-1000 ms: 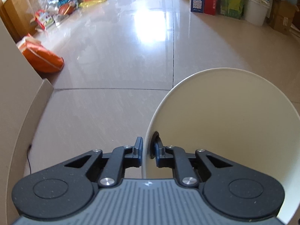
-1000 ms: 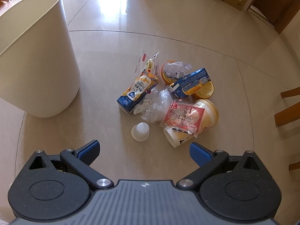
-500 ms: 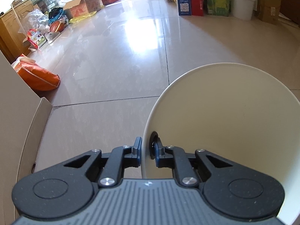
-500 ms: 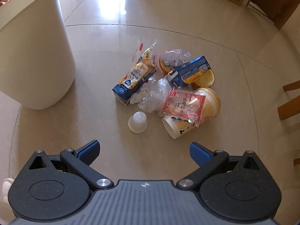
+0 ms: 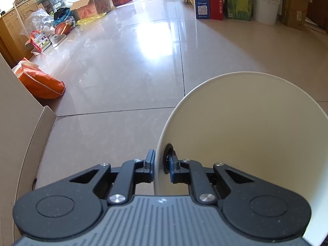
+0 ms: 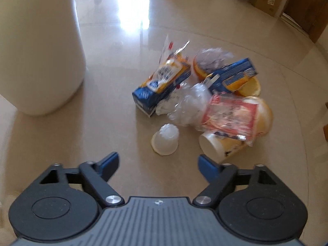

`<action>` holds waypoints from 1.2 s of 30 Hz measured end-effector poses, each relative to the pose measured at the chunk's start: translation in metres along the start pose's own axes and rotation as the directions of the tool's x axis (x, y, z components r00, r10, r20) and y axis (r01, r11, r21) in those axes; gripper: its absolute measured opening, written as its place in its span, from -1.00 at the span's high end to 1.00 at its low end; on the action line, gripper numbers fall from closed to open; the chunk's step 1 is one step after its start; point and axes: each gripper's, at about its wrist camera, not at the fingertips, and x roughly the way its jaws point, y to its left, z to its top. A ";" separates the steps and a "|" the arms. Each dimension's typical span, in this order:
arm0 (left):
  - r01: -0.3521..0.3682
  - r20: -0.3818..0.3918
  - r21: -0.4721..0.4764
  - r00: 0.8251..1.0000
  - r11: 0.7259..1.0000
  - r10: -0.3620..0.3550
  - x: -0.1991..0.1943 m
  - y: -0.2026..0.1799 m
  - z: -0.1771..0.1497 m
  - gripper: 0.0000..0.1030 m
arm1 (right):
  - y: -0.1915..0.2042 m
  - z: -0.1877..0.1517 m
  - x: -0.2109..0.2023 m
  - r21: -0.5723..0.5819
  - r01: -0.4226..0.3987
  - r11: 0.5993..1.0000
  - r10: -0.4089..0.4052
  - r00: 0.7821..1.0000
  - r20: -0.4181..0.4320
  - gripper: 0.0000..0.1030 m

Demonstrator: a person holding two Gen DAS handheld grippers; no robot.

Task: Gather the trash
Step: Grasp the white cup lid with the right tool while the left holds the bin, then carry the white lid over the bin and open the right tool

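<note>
The left claw (image 5: 159, 165) is pinched on the rim of the cream trash bin (image 5: 256, 135), which stands upright on the tiled floor (image 5: 123, 78), mouth up. The right claw (image 6: 157, 161) is spread but closing with nothing between its fingers, just short of a small white plastic cup (image 6: 165, 139) tipped on its side, mouth toward the camera. Behind it lies the trash pile: a blue milk carton (image 6: 162, 86) lying flat, long axis running away up-right, and a paper noodle cup (image 6: 227, 145) on its side, base toward the claw.

No legible txt; print on blue box (image 5: 202, 2) & wrappers too blurred
</note>
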 end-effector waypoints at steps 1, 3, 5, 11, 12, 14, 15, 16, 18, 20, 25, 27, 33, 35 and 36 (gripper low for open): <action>0.004 -0.002 -0.007 1.000 1.000 -0.004 0.000 0.001 0.000 0.76 | 0.000 0.001 0.010 0.018 0.019 1.000 -0.019 1.000 0.000 -0.64; 0.009 -0.002 -0.021 1.000 1.000 -0.009 0.000 0.003 0.000 0.76 | -0.004 0.004 0.027 0.064 0.037 0.997 -0.037 0.999 -0.003 -0.63; 0.009 -0.004 -0.021 1.000 1.000 -0.009 0.000 0.005 0.001 0.76 | -0.006 0.008 0.042 0.097 0.043 0.994 -0.043 0.999 -0.009 -0.56; 0.005 -0.007 -0.024 1.000 1.000 -0.005 0.000 0.003 0.001 0.76 | -0.004 0.016 0.068 0.111 0.043 0.993 -0.041 0.999 -0.022 -0.34; 0.006 -0.008 -0.027 1.000 1.000 -0.006 0.001 0.004 0.001 0.76 | -0.005 0.016 0.071 0.111 0.039 0.993 -0.036 0.999 -0.028 -0.29; 0.007 -0.009 -0.031 1.000 0.999 -0.008 0.000 0.004 0.001 0.76 | -0.007 0.017 0.074 0.111 0.036 0.993 -0.033 0.999 -0.033 -0.16; 0.006 -0.009 -0.032 1.000 0.999 -0.006 0.000 0.004 0.001 0.76 | -0.009 0.018 0.075 0.114 0.034 0.993 -0.031 0.999 -0.031 -0.13; 0.005 -0.008 -0.031 1.000 1.000 -0.005 0.000 0.003 0.001 0.76 | -0.011 0.019 0.076 0.116 0.032 0.993 -0.028 0.999 -0.032 -0.05; 0.003 -0.006 -0.026 1.000 1.000 -0.003 0.000 0.002 0.001 0.76 | -0.015 0.021 0.077 0.124 0.028 0.992 -0.023 0.999 -0.038 0.03; 0.004 -0.007 -0.029 1.000 1.000 -0.005 0.000 0.002 0.000 0.76 | -0.016 0.023 0.079 0.112 0.024 0.993 -0.017 0.998 -0.060 0.19; 0.006 -0.009 -0.030 1.000 1.000 -0.006 0.000 0.002 0.001 0.76 | -0.021 0.028 0.075 0.111 0.021 0.994 -0.012 0.997 -0.081 0.20; 0.007 -0.010 -0.033 1.000 0.999 -0.007 0.001 0.003 0.001 0.76 | -0.022 0.031 0.069 0.103 0.012 0.995 -0.003 0.996 -0.093 0.20; 0.005 -0.014 -0.034 1.000 0.999 -0.005 0.001 0.001 0.003 0.75 | -0.025 0.048 0.026 0.019 -0.038 0.999 0.040 0.993 -0.107 0.20; 0.005 -0.017 -0.037 1.000 0.999 -0.006 0.000 0.001 0.004 0.75 | -0.022 0.059 0.002 -0.016 -0.070 0.997 0.068 0.991 -0.114 0.20; 0.005 -0.017 -0.039 1.000 0.999 -0.006 0.000 0.001 0.004 0.75 | -0.018 0.069 -0.007 -0.035 -0.089 0.995 0.084 0.990 -0.116 0.20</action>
